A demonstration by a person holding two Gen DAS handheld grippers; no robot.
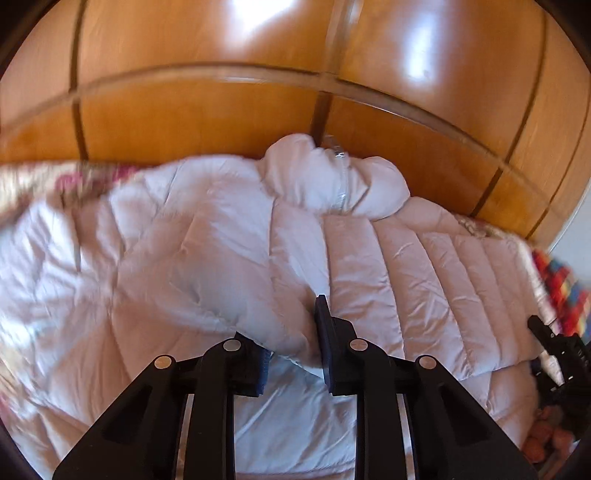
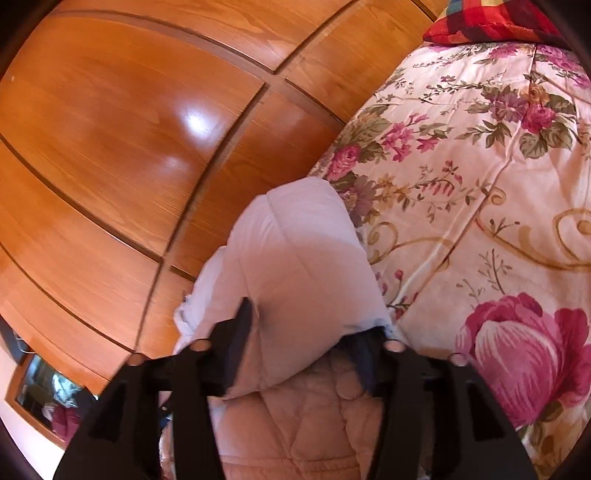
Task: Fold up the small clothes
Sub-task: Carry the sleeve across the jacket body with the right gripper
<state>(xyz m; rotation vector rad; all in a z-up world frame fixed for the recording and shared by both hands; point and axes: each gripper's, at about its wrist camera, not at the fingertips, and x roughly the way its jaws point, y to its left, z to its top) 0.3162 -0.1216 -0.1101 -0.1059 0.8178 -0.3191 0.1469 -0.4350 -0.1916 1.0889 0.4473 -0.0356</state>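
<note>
A pale lilac quilted puffer jacket (image 1: 207, 251) lies spread on a floral bedspread, its hood (image 1: 332, 177) bunched at the far side against the wardrobe. My left gripper (image 1: 291, 350) is shut on a fold of the jacket's fabric near its middle front edge. In the right wrist view, my right gripper (image 2: 306, 343) is shut on a thick puffy part of the jacket (image 2: 299, 266) and holds it raised over the bed. The right gripper's body also shows at the right edge of the left wrist view (image 1: 557, 354).
A glossy wooden wardrobe (image 1: 258, 110) stands close behind the bed and fills the left of the right wrist view (image 2: 110, 147). The floral bedspread (image 2: 480, 184) stretches right. A red checked pillow (image 2: 491, 18) lies at the bed's far end.
</note>
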